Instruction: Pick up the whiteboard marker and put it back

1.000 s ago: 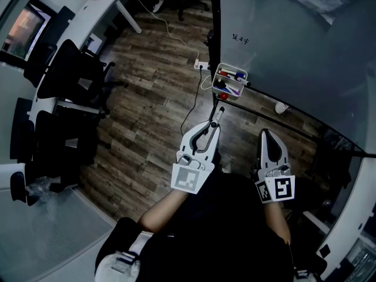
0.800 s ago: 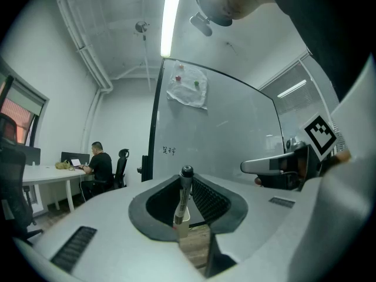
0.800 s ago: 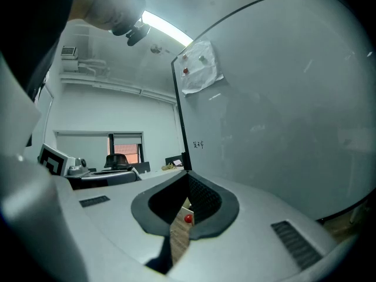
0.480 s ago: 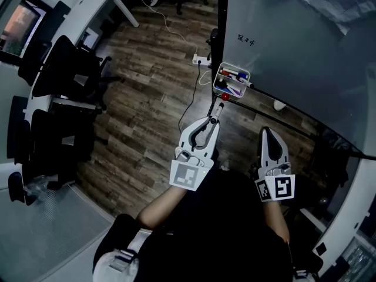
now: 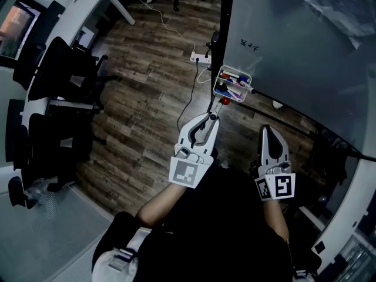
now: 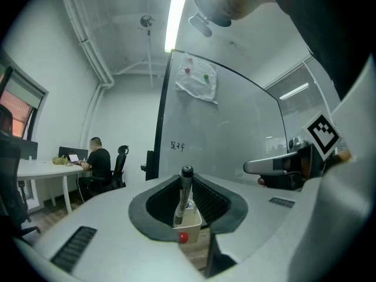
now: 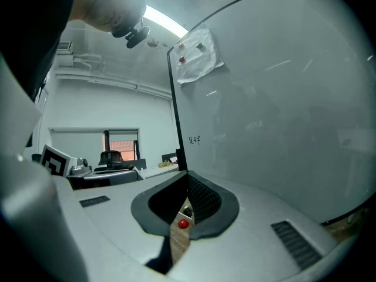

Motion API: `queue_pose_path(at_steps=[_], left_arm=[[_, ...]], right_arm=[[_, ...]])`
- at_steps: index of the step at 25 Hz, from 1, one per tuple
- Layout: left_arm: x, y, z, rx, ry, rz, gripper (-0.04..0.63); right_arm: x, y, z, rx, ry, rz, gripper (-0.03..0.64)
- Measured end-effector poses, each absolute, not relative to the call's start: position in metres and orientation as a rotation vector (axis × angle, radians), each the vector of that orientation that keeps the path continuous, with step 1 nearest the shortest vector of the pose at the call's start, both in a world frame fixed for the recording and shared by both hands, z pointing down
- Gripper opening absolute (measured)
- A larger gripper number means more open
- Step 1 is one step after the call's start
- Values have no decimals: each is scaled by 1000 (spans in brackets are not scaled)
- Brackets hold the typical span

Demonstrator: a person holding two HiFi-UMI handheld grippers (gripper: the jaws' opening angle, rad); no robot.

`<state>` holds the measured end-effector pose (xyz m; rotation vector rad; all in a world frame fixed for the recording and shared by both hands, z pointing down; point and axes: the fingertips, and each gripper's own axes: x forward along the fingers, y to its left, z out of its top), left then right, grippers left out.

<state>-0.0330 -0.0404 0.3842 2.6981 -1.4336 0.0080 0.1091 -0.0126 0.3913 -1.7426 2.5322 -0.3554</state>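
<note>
**A:** From the head view, what do the left tongs (image 5: pixel 211 119) hold?
**B:** The whiteboard marker (image 5: pixel 214 114), just below the pen box (image 5: pixel 235 71).
**A:** And the left gripper view?
**B:** The marker stands up, pinched tight.
**A:** The right gripper view?
**B:** The right tongs (image 7: pixel 187 198) are closed, holding nothing.

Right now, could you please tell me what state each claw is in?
Left claw: closed on the whiteboard marker.
Right claw: closed, nothing between its jaws.
</note>
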Motion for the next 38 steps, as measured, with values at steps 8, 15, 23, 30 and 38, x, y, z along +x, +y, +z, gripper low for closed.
queue_pose_path(at_steps=[8, 15, 23, 30, 38], left_arm=[[-37, -58, 391, 2696, -1415, 15, 75], [-37, -74, 398, 2686, -1402, 27, 75], [-37, -89, 406, 2684, -1384, 42, 75], [-38, -99, 416, 2671, -1374, 58, 75], [-38, -107, 425, 2663, -1364, 75, 75]], right_arm=[[107, -27, 396, -1769, 2524, -370, 14], [107, -38, 402, -1787, 2513, -395, 14], [106, -50, 407, -1808, 2509, -420, 14], [106, -58, 413, -1824, 2510, -446, 14], [103, -66, 419, -1824, 2522, -470, 14]])
